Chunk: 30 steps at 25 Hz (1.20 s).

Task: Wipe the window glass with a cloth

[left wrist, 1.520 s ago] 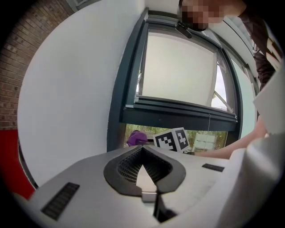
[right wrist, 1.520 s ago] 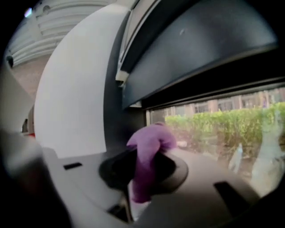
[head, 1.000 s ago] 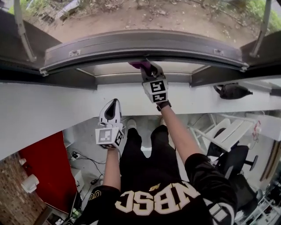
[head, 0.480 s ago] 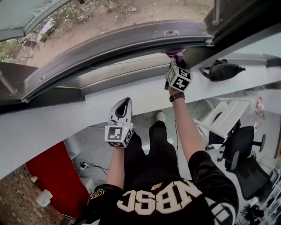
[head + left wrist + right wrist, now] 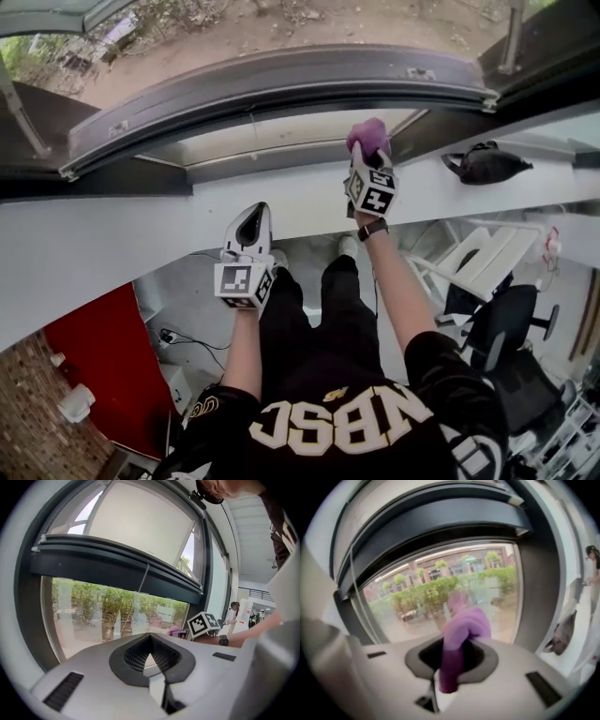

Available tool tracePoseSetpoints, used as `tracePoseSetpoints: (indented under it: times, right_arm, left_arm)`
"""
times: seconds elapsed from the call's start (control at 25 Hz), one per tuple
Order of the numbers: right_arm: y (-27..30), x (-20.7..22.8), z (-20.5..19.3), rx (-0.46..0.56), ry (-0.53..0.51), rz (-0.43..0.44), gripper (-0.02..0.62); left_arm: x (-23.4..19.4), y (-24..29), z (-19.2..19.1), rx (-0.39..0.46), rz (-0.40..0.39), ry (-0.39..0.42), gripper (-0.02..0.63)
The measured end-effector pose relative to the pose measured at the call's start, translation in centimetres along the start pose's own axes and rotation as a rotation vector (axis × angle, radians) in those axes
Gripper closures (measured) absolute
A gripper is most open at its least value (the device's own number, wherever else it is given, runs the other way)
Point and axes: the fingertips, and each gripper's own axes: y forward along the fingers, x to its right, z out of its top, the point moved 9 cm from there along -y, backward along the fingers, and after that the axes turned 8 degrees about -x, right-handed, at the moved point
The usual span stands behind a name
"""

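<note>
Two tools, left [image 5: 254, 221] and right [image 5: 367, 159] — one cloth [image 5: 368, 137], one window [image 5: 281, 86].

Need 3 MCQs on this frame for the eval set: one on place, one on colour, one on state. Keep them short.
1. Where is the cloth?
A) lying on the sill
B) clamped in the right gripper
C) on the floor

2. What colour is the cloth?
A) purple
B) yellow
C) white

3. What state is the left gripper in?
A) shut on a second cloth
B) wide open
C) shut, with nothing between its jaws

Answers:
1 B: the right gripper view shows the cloth pinched between the jaws, in front of the window glass.
2 A: it is purple in both the head view and the right gripper view.
3 C: the left gripper view shows the jaws together and nothing held.
</note>
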Motion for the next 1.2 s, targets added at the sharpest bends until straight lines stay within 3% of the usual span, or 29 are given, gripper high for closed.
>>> tracePoseSetpoints:
  times: [0.28, 0.52, 0.6, 0.72, 0.96, 1.2]
  right_arm:
    - [2.1, -20.8, -7.4, -0.143, -0.268, 0.329, 0.528]
    - [2.8, -37.3, -12.4, -0.25, -0.486, 0.605, 0.528]
    - [3.2, -41.8, -12.7, -0.247, -0.545, 0.659, 0.528]
    - [4.6, -46.8, -10.6, -0.193, -0.546, 0.68, 0.528]
    - [7.7, -50.7, -4.3, -0.072, -0.52, 0.653, 0.528]
    - [8.1, -44.0, -1.1, -0.03, -0.458, 0.539, 0.528]
  left_arm:
    - [-9.8, -8.2, 0.0, 0.073, 0.188, -0.025, 0.586]
    - [-16.1, -16.7, -1.4, 0.13, 0.381, -0.108, 0.586]
    - [-17.3, -18.6, -1.9, 0.142, 0.424, -0.135, 0.586]
    - [-18.7, -20.5, -2.8, 0.154, 0.457, -0.165, 0.586]
    - [-19.8, -21.7, -3.9, 0.154, 0.473, -0.2, 0.586]
    - [-18.7, -19.8, -3.5, 0.138, 0.422, -0.191, 0.586]
